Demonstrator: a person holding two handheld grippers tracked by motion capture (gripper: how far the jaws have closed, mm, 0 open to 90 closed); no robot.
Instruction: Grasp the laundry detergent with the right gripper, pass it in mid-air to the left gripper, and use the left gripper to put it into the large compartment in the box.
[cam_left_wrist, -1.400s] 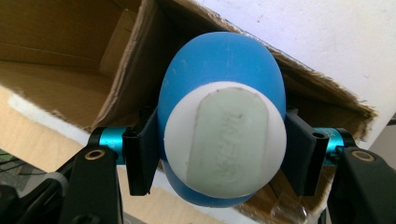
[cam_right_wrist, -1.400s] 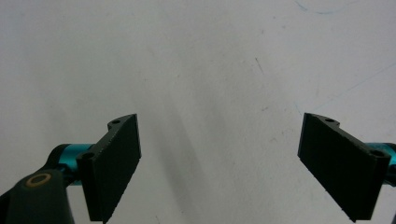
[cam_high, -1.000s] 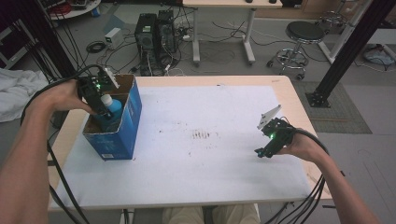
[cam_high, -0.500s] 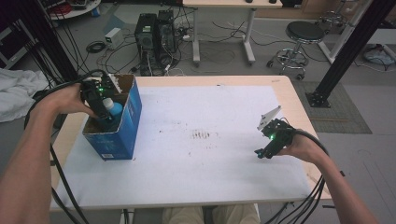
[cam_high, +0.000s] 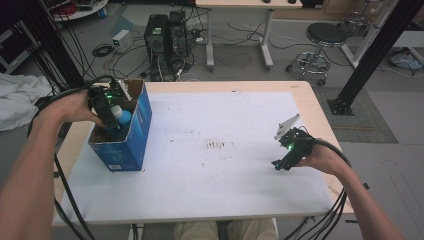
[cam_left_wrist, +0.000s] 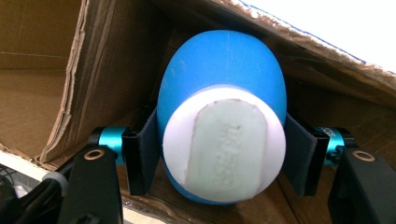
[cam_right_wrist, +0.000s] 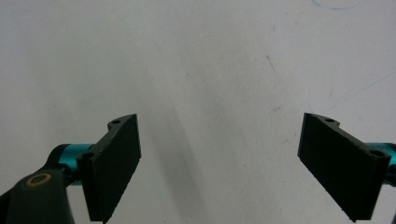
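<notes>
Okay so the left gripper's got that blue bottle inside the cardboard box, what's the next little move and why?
Probably lift the left gripper straight up. Its jaws are shut on both sides of the blue bottle, white cap toward the camera, and the cardboard box walls stand close around it, so a vertical pull seems safest. The right gripper hangs open over the white table.

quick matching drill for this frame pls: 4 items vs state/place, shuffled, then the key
Items:
1. blue plastic bottle with white cap
2. blue cardboard box
3. right gripper
4. left gripper

States/places:
A. open, jaws wide apart above the white tabletop
B. stands at the table's left edge, top open
C. clamped between two black jaws, inside the box
D. shut on the bottle, reaching into the box

Pairs: 1-C, 2-B, 3-A, 4-D
</notes>
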